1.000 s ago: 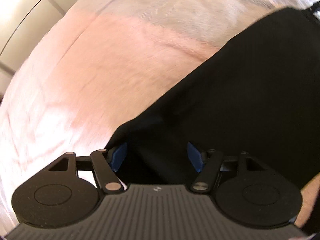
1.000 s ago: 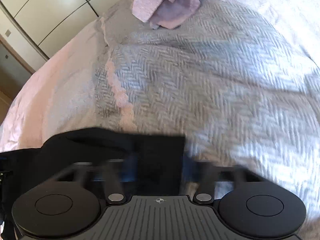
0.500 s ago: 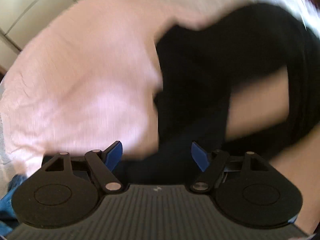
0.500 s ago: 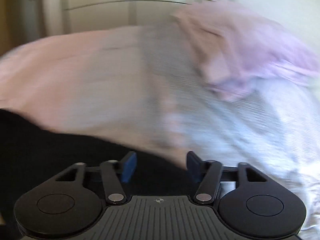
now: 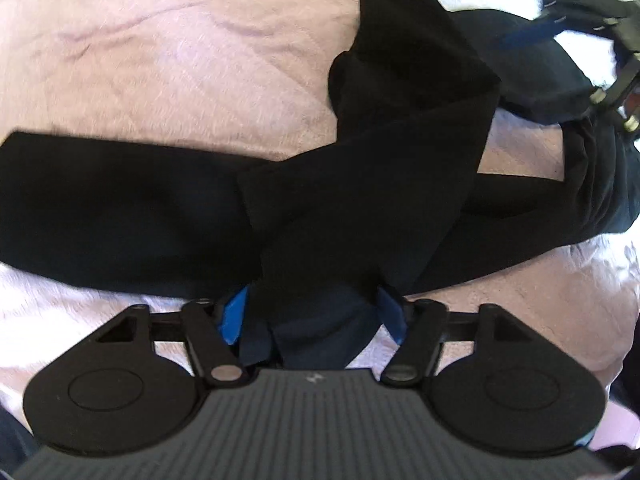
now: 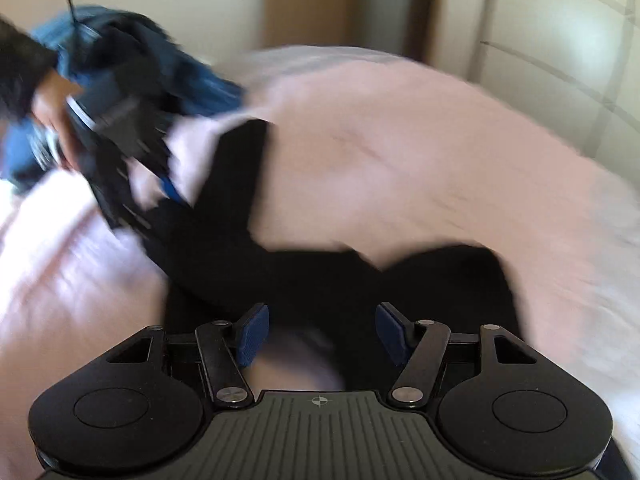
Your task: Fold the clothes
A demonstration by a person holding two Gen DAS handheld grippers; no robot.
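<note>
Our left fingers stand spread wide, with a strip of the black garment running between them, not pinched. We see that garment lying twisted across the pink bed cover, one long part stretching off to the left. Our right gripper is likewise parted, its blue pads apart over the dark cloth, gripping nothing. From the blurred right wrist view, the left gripper shows beside a hand and a blue garment.
</note>
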